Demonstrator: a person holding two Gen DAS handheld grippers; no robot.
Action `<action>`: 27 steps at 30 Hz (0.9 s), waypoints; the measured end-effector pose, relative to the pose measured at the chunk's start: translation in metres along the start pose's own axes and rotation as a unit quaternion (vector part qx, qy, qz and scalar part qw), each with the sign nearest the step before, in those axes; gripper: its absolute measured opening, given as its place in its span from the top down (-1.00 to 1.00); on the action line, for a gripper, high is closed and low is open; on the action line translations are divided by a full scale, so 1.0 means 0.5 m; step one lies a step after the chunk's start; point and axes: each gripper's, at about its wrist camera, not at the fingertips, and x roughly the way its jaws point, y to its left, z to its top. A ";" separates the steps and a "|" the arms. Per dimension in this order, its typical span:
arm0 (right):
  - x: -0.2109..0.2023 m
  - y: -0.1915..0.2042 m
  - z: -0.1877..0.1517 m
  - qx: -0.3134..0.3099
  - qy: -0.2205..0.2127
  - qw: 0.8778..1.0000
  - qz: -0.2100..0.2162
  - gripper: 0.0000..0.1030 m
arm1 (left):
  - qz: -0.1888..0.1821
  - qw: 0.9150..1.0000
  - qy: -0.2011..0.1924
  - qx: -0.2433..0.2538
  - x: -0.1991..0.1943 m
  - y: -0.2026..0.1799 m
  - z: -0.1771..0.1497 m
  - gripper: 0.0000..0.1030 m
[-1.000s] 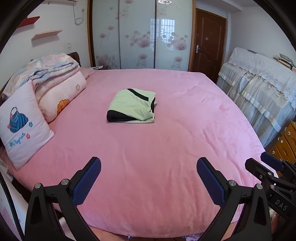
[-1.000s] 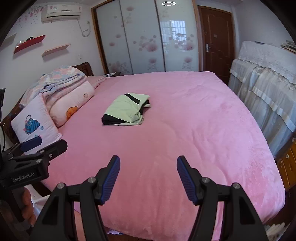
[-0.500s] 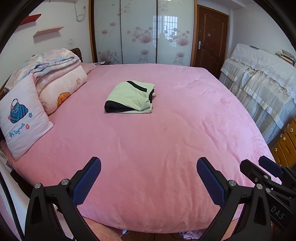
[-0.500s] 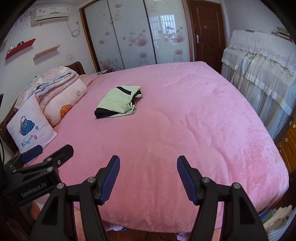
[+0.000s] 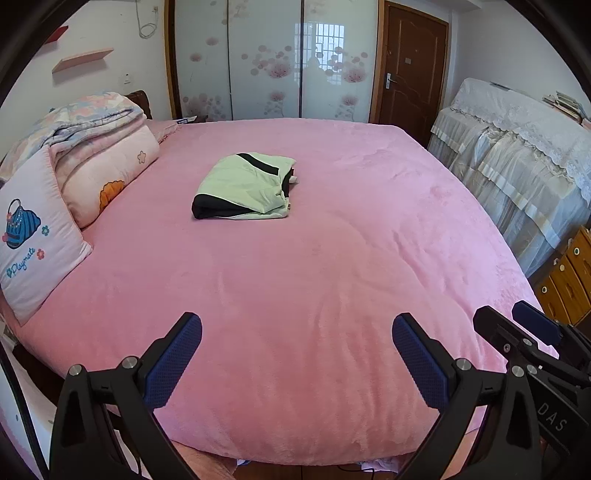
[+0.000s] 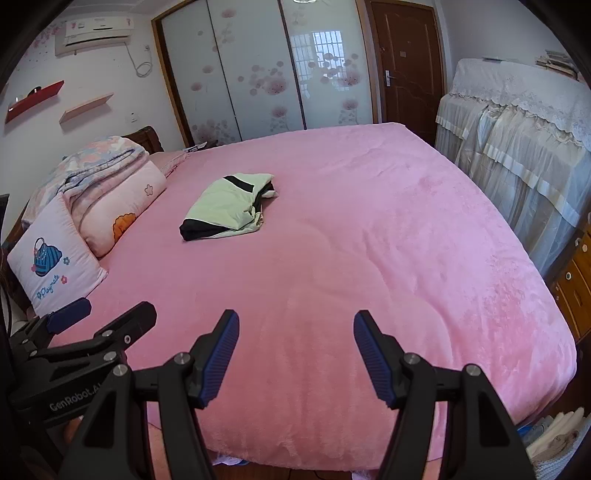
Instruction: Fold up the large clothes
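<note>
Pink bed [image 5: 295,280], pillows [image 5: 33,236] along its left edge, floral sliding wardrobe [image 5: 269,62], brown door [image 5: 410,70], lace-draped furniture [image 5: 517,147] right, wall shelves [image 6: 85,107], air conditioner [image 6: 96,33].

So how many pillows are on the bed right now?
2, both at the bed's left side: a white square pillow with a blue bag print nearest the camera, and a long pink pillow with an orange shell behind it, under folded floral quilts. Others may be hidden.

Black tool [image 5: 297,354], seemingly blue-ribbed pads [image 5: 173,360]

"Playmate" — pillow [image 5: 35,236]; "GenRobot.AI" — left tongs [image 6: 77,332]
</note>
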 end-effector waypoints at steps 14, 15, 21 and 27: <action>0.032 -0.023 0.009 0.006 0.006 1.000 -0.021 -0.26 | -0.009 1.000 0.004 0.018 0.028 -0.022 0.012 -0.99; 0.032 -0.024 0.010 0.004 0.006 1.000 -0.023 -0.26 | -0.010 1.000 0.005 0.017 0.029 -0.024 0.012 -0.99; 0.031 -0.026 0.007 0.003 0.005 1.000 -0.023 -0.26 | -0.012 1.000 0.007 0.017 0.032 -0.028 0.008 -0.99; 0.032 -0.027 0.006 -0.006 0.014 1.000 -0.027 -0.26 | -0.001 1.000 0.016 0.023 0.041 -0.029 0.003 -0.99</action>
